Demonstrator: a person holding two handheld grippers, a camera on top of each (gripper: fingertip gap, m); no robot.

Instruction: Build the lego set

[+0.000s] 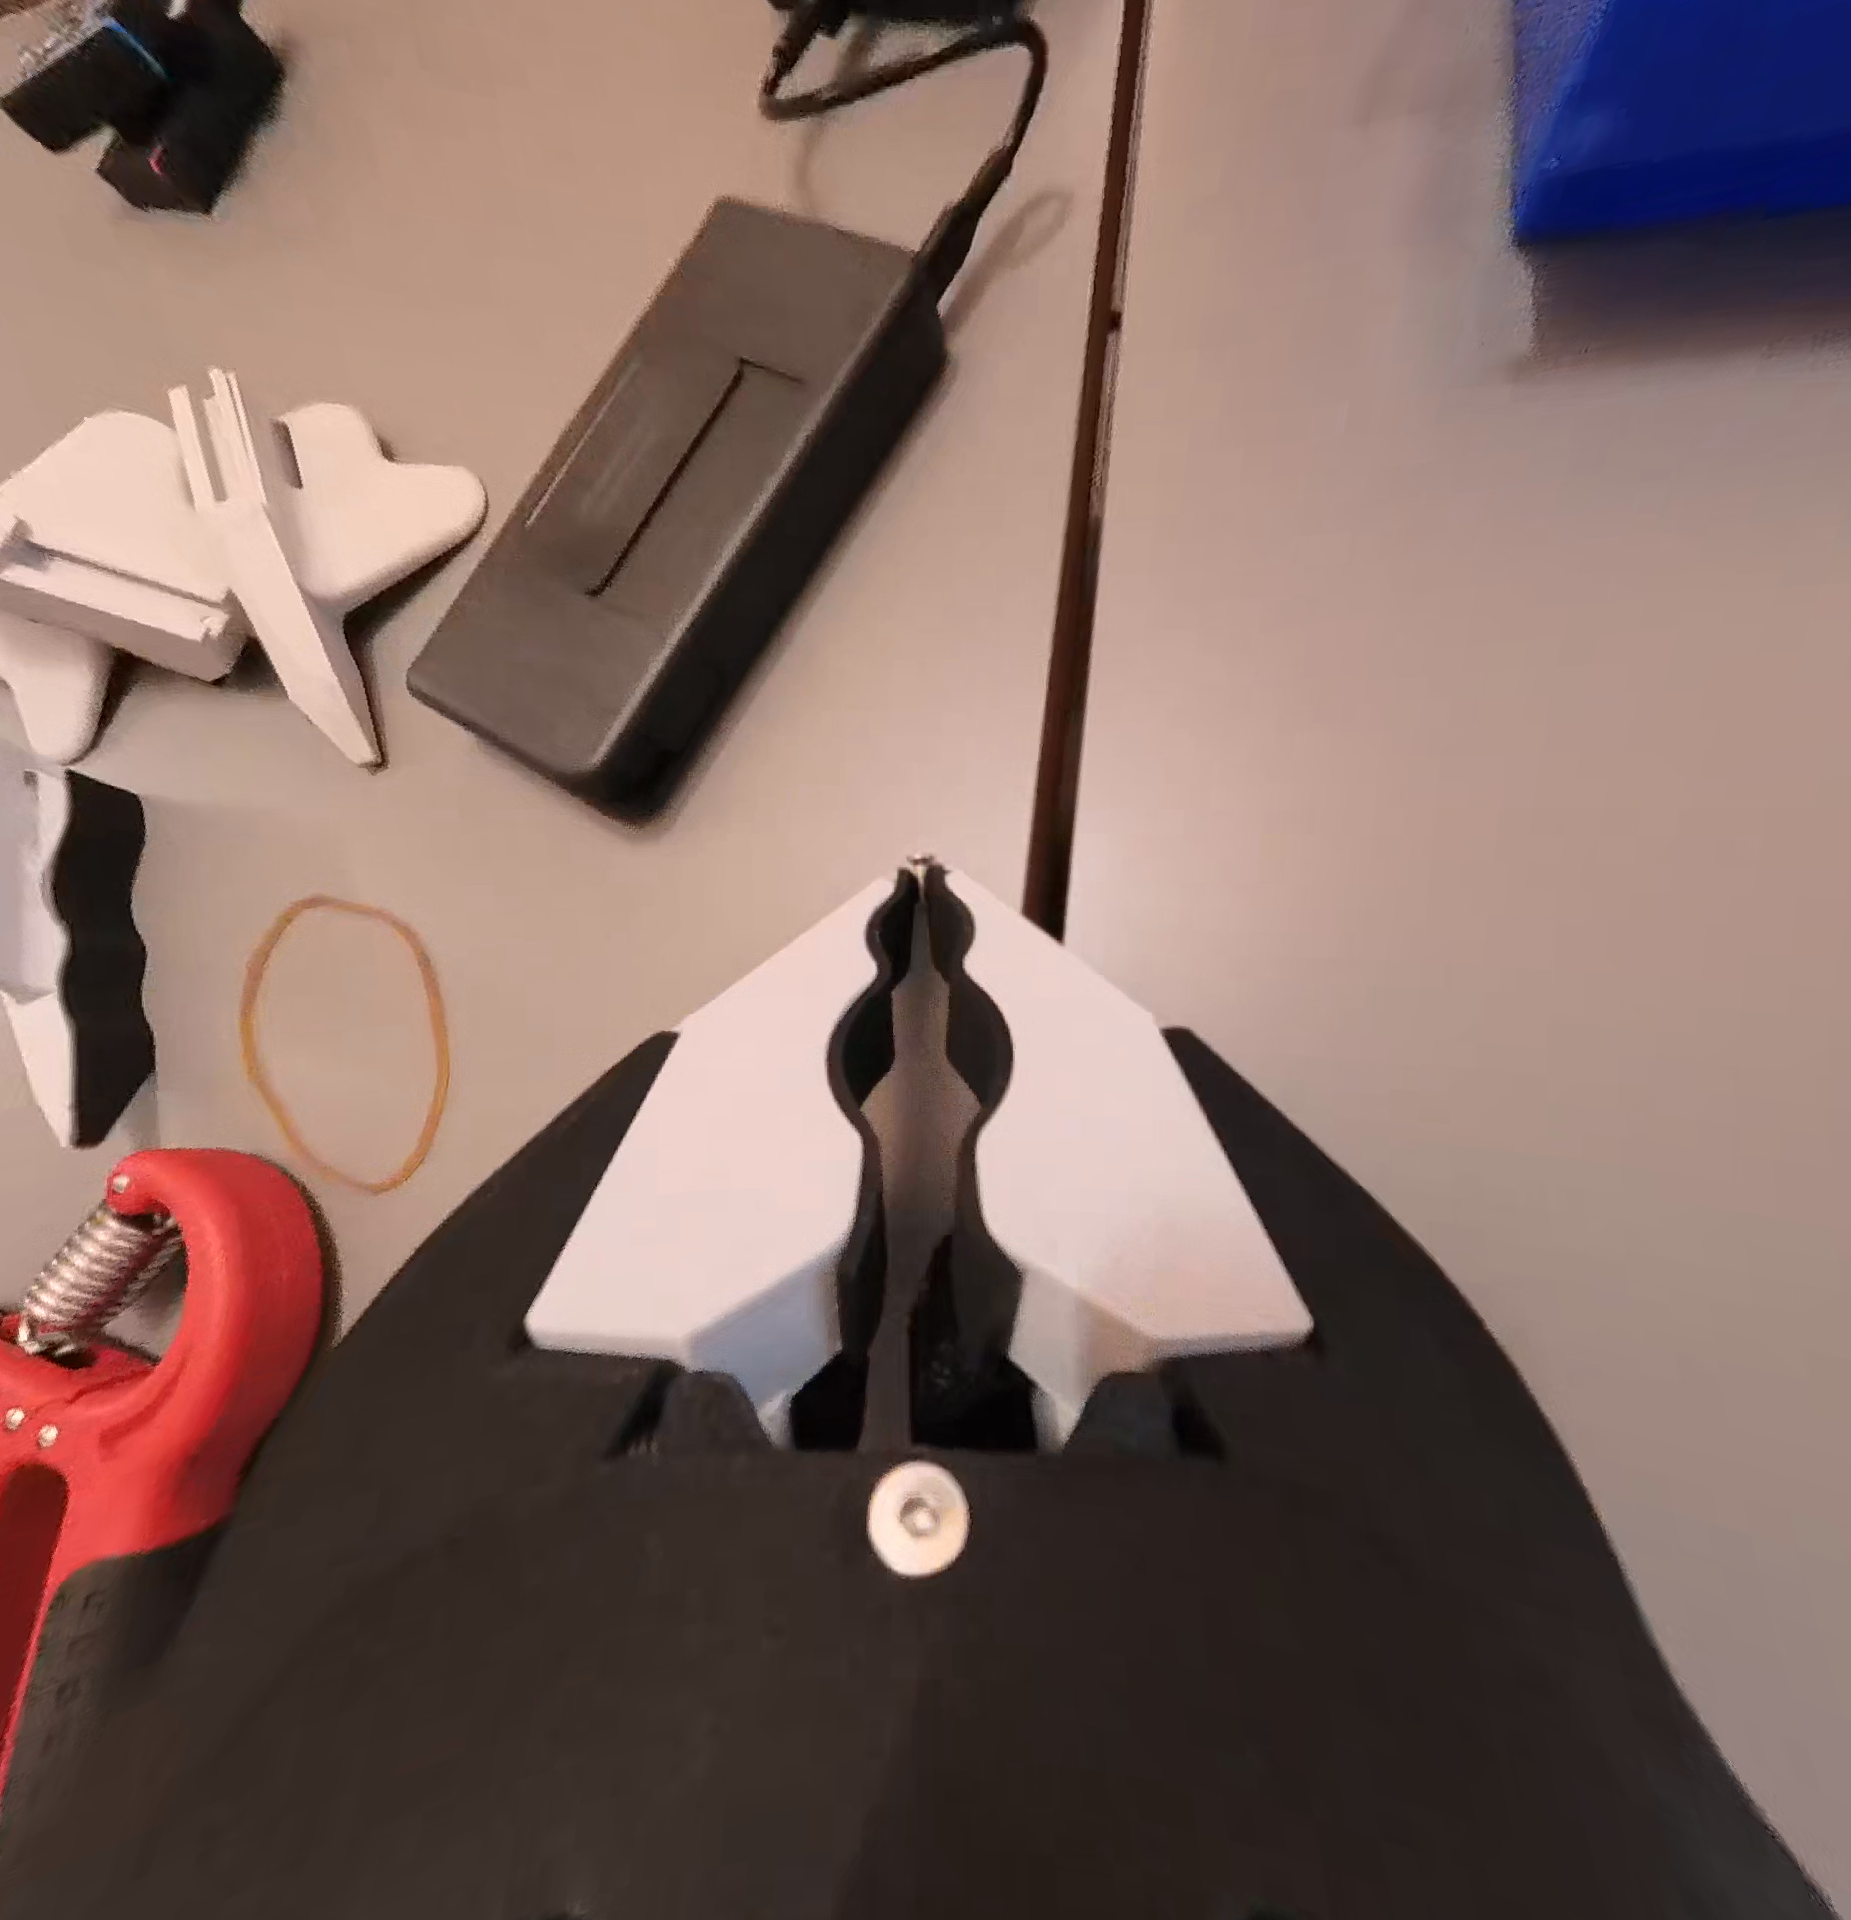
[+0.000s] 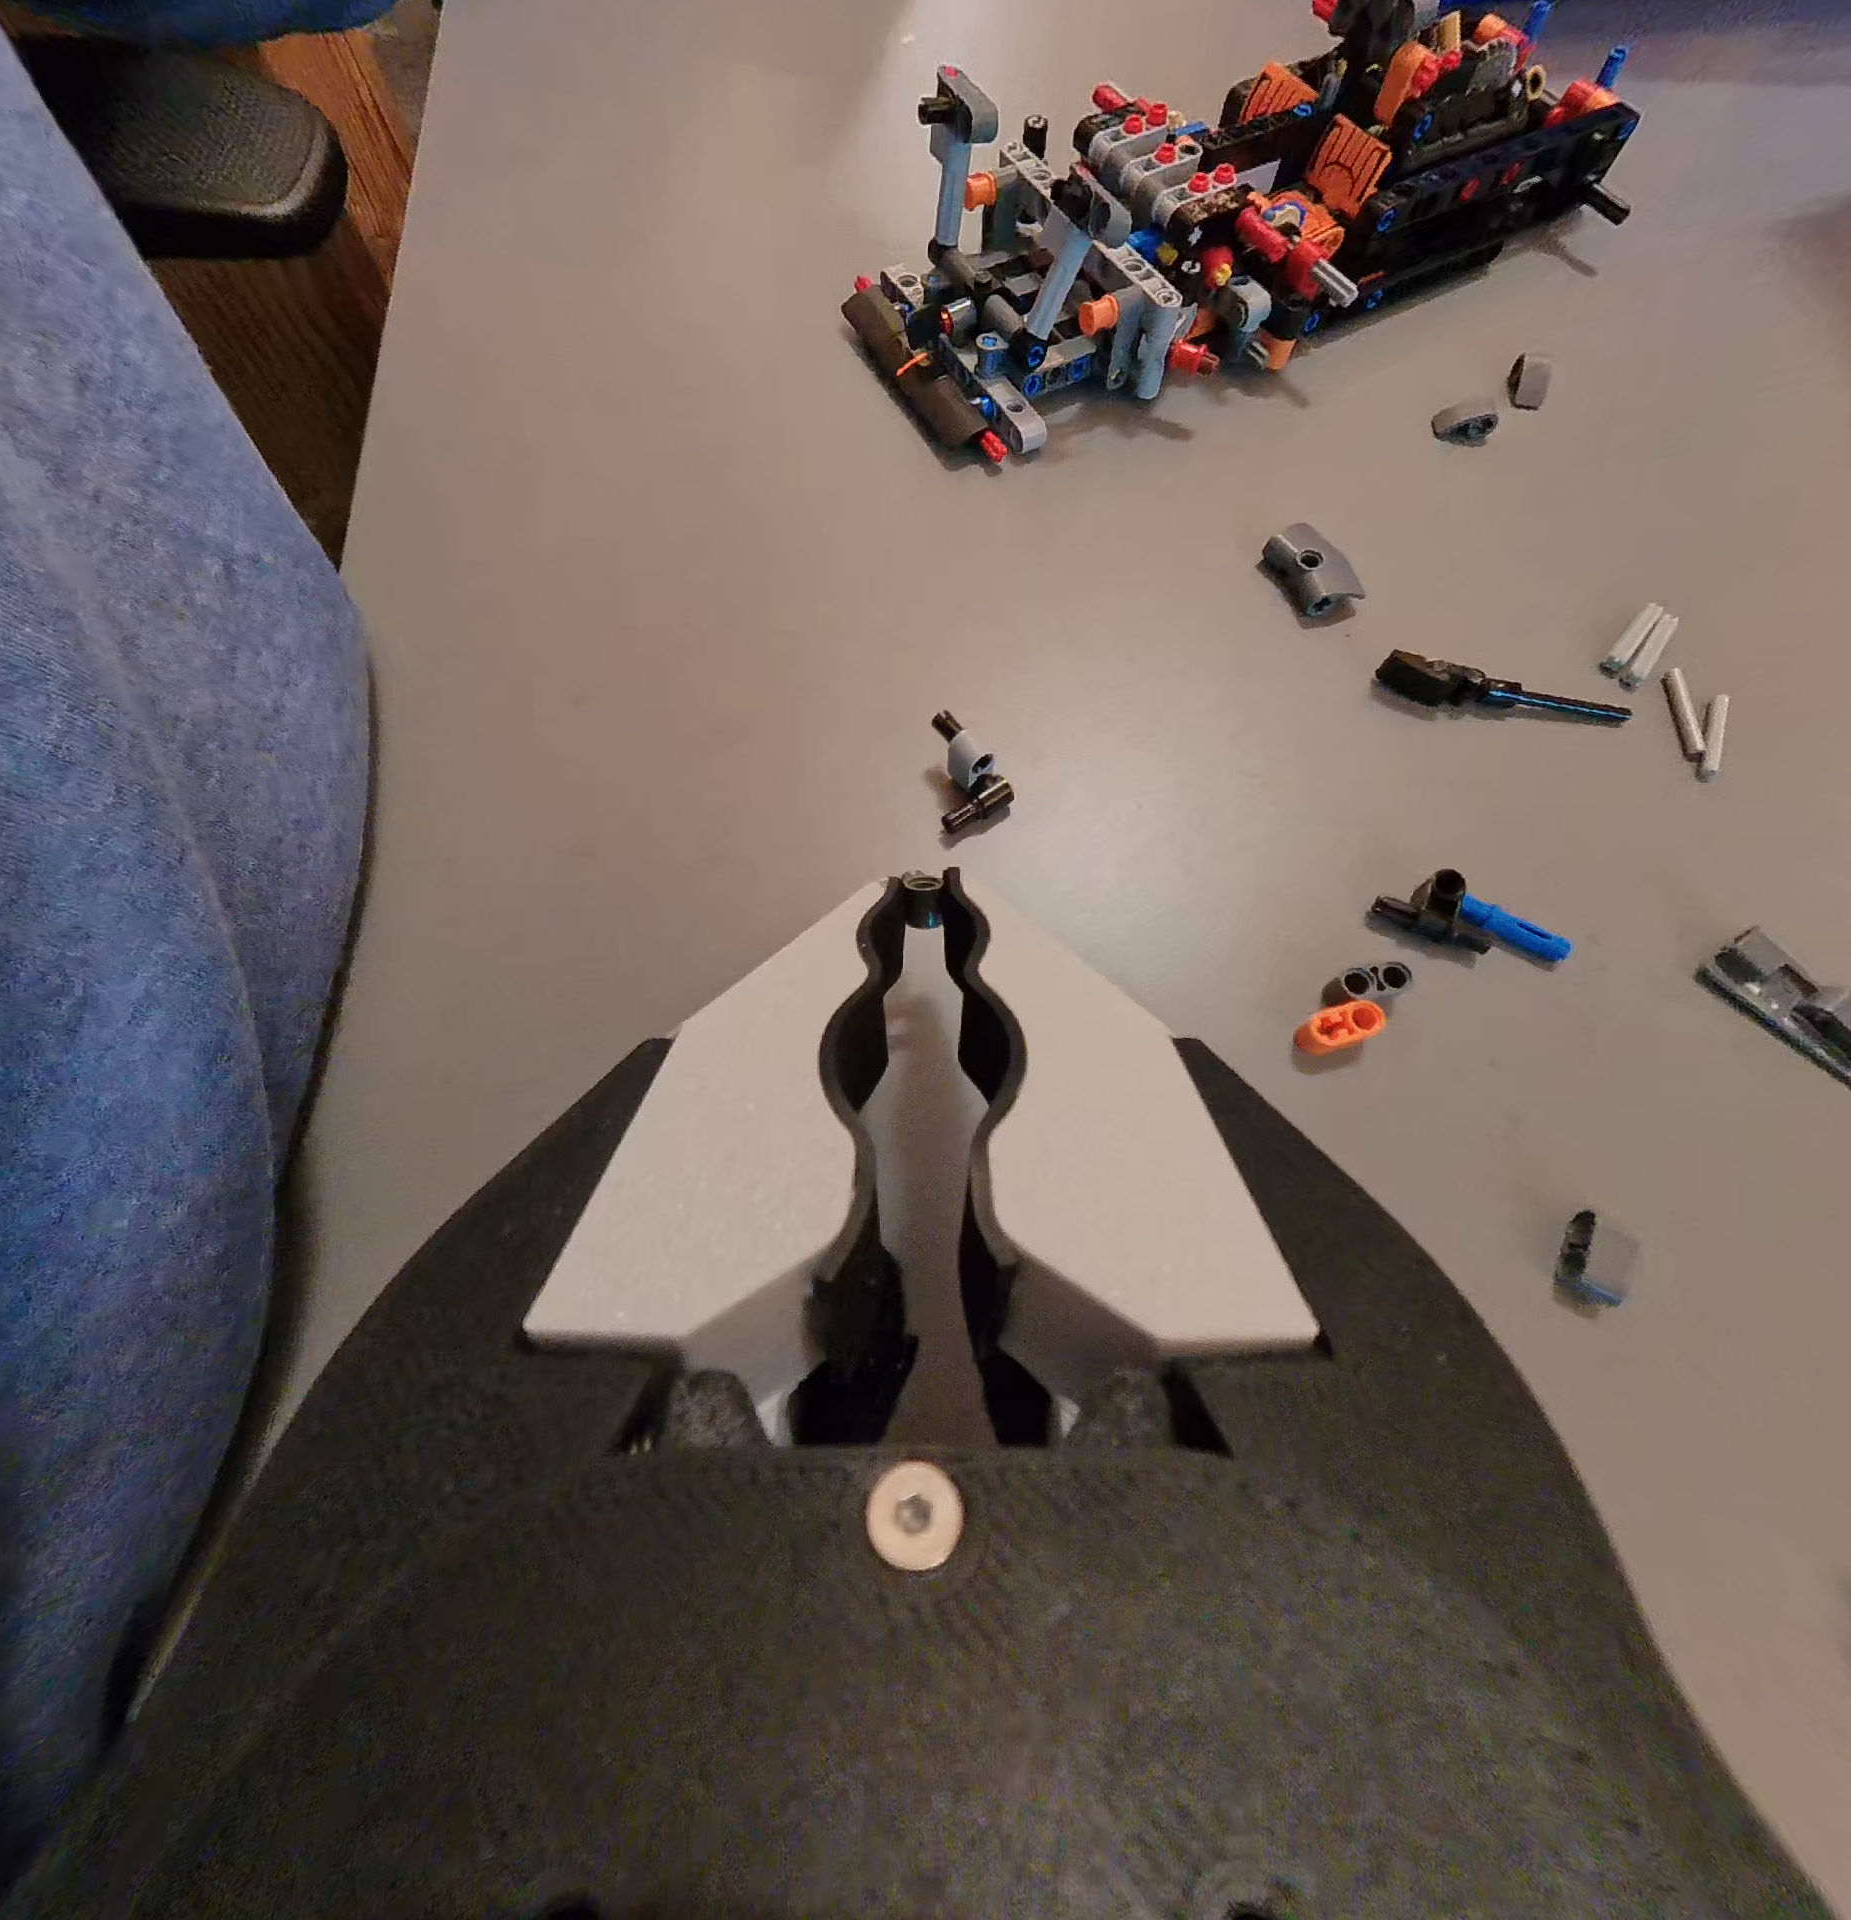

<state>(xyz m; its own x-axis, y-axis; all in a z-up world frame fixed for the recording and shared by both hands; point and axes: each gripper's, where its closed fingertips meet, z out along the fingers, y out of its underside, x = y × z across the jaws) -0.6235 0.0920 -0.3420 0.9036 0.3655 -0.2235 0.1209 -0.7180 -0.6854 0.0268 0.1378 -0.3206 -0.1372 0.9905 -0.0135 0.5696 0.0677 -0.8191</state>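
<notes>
So: grey table [image 2: 692, 520] fills both views, with blue cloth down the left edge of the right wrist view. Largest thing on it is the half-built model [image 2: 1243, 229], upper right of that view: black frame, grey beams, orange panels, red and blue pins. It sits well apart from the right gripper [image 2: 923, 896].

Left wrist view shows none of the set. Black power brick [image 1: 682, 520] at upper centre, cable running to the top edge. White printed parts [image 1: 204, 551] at left, red spring tool [image 1: 121, 1382] at lower left, rubber band [image 1: 344, 1039] between them. Blue box [image 1: 1700, 114] in the upper right corner.

Loose pieces scatter down the right side of the right wrist view: flat grey panel [image 2: 1794, 1008], black piece with a rod [image 2: 1492, 691], blue pin with a black connector [image 2: 1472, 914], pale rods [image 2: 1669, 675], orange link [image 2: 1339, 1027]. Small grey connector with black pins [image 2: 971, 774] lies just beyond the right claw's tips.

Right claw pinches a small dark bush [image 2: 923, 894] at its very tip. Left gripper [image 1: 921, 883] has its tips pressed together, with something tiny at the tip, too small to tell.

Judgement: a small sub-assembly step, with one piece held. Next move likely needs the bush's hole lined up square with a pin before pushing; a tip grip like this could let it twist.
</notes>
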